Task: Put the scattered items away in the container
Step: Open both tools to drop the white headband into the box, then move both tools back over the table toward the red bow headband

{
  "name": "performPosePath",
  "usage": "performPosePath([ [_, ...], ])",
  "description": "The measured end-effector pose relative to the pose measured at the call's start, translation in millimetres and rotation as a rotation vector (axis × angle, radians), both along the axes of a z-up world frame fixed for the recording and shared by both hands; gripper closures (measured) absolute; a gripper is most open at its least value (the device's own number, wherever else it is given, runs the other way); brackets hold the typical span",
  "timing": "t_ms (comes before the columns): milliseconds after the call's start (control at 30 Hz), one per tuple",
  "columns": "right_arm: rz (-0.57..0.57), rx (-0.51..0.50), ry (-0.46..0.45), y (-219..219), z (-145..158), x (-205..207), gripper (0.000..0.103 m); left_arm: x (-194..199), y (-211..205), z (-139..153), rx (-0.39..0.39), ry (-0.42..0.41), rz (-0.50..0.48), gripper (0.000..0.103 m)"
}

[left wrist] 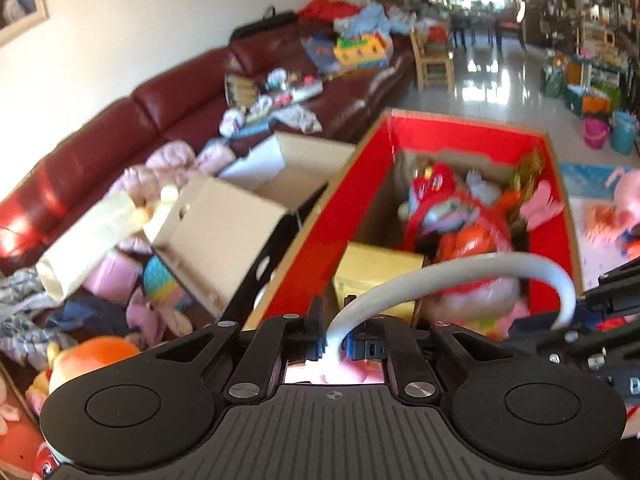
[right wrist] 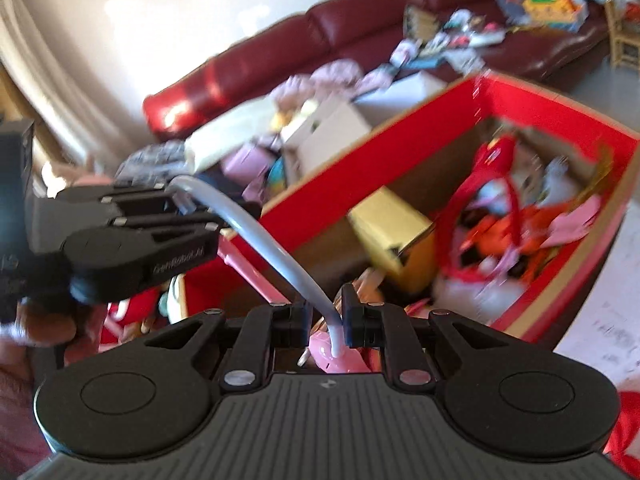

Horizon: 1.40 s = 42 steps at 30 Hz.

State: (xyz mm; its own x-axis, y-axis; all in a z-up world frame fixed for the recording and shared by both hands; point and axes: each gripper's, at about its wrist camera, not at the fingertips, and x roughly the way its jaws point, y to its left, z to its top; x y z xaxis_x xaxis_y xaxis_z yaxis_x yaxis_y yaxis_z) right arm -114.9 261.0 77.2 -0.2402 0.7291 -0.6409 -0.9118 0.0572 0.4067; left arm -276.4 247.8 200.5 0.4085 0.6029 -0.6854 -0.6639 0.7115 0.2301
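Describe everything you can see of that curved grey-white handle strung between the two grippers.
The handle is a smooth, pale grey-white band, plastic by its look, bent in an arch. It spans from the left gripper to the right gripper, over the near end of the red cardboard box. Each end runs down between a gripper's jaws toward a blurred pink item below. The right jaws look closed on it; whether the left pads press it I cannot tell.
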Motion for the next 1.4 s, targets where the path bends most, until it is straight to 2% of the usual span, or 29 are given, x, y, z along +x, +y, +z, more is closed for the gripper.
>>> performPosePath([
  [33,0.021,-0.016,0.003,1,-3,-3,0.083,-1,1,-4,-0.01,0.009,-0.002,0.068],
  [67,0.033,-0.033,0.007,2,-7,-8,0.081,-1,3,-8,-0.016,0.025,-0.001,0.045],
  [100,0.046,-0.047,0.008,3,-9,-9,0.075,0,2,-12,-0.01,0.042,0.003,0.033],
  [133,0.048,-0.053,-0.001,3,-9,-10,0.048,2,0,-15,0.014,0.05,0.004,0.015],
  [167,0.036,-0.05,-0.016,2,-9,-9,0.022,3,-1,-18,0.039,0.058,-0.001,0.01],
  [200,0.017,-0.036,-0.038,1,-8,-8,0.015,5,-4,-19,0.066,0.061,-0.008,0.009],
  [267,0.013,-0.027,-0.068,-2,-7,-6,0.014,8,-4,-18,0.072,0.054,-0.013,0.007],
  [367,-0.012,-0.024,-0.054,-5,-6,3,0.014,13,-1,-13,0.066,0.035,0.001,0.0],
  [600,-0.061,-0.017,-0.035,-8,-7,17,0.013,17,0,-9,0.02,-0.021,0.013,0.0],
  [1400,-0.164,-0.011,-0.021,-57,-13,61,0.011,86,-47,-17,-0.025,-0.049,-0.079,0.0],
])
